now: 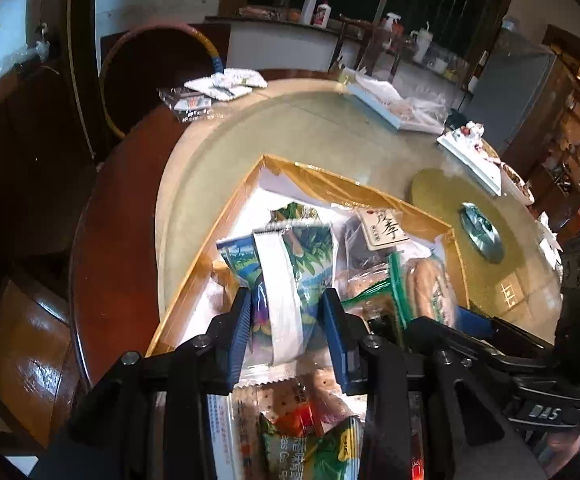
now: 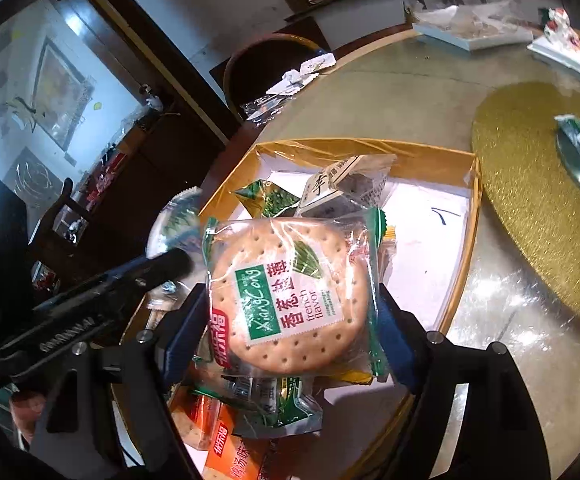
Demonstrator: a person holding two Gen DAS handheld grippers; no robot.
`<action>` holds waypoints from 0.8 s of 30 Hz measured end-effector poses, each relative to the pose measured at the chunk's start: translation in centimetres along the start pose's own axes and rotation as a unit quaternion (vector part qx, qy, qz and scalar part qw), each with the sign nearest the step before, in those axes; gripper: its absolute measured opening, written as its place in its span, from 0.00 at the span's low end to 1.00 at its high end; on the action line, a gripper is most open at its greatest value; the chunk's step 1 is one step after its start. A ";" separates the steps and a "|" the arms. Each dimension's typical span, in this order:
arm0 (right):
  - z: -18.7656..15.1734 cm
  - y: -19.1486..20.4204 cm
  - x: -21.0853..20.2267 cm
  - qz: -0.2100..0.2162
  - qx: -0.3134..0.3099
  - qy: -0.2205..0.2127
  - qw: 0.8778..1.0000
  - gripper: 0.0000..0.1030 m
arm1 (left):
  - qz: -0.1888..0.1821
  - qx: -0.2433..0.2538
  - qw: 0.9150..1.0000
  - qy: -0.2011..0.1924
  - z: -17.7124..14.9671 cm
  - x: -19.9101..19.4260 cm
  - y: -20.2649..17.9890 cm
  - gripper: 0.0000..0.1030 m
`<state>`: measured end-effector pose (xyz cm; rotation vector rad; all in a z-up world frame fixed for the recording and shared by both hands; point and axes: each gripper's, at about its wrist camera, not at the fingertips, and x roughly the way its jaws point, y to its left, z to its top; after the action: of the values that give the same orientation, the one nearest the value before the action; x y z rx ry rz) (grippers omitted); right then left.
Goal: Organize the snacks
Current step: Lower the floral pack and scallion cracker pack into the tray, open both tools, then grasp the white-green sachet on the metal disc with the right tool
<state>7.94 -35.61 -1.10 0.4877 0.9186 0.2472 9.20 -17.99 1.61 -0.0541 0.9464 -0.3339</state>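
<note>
Left gripper (image 1: 286, 320) clamps a blue-green foil snack packet (image 1: 286, 276); right gripper (image 2: 290, 312) pinches a clear-wrapped round cracker pack (image 2: 290, 292) (both above the gold-rimmed shallow cardboard box (image 2: 471, 216) of snacks).

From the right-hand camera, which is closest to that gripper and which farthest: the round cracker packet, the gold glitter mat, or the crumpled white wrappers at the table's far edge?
1. Round cracker packet: held between the right gripper fingers, over the yellow-rimmed box.
2. Gold glitter mat: on the table to the right, past the box.
3. Crumpled white wrappers: at the far left edge, by the chair.
</note>
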 end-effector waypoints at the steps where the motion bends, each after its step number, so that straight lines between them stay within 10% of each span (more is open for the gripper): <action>1: 0.1 0.0 0.0 -0.001 -0.001 0.002 1.000 0.82 | 0.001 -0.003 1.000 0.002 0.0 0.2 0.2 0.37; 8: 0.9 0.6 -3.9 0.039 -0.010 -0.044 0.998 0.85 | -0.010 -0.018 1.000 -0.020 -0.6 -1.2 0.2 0.80; 16: 3.4 -2.3 -10.6 0.031 0.022 -0.126 0.991 0.85 | 0.030 -0.002 0.995 -0.094 -1.9 -5.7 -2.1 0.80; 24: 8.0 -13.0 -11.9 -0.123 0.101 -0.119 0.980 0.85 | -0.018 -0.009 0.993 -0.112 -3.0 -7.2 -4.4 0.80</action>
<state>7.45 -54.09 4.71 0.5710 0.7638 -0.1284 1.80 -19.71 6.37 -0.1229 0.7258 -0.3447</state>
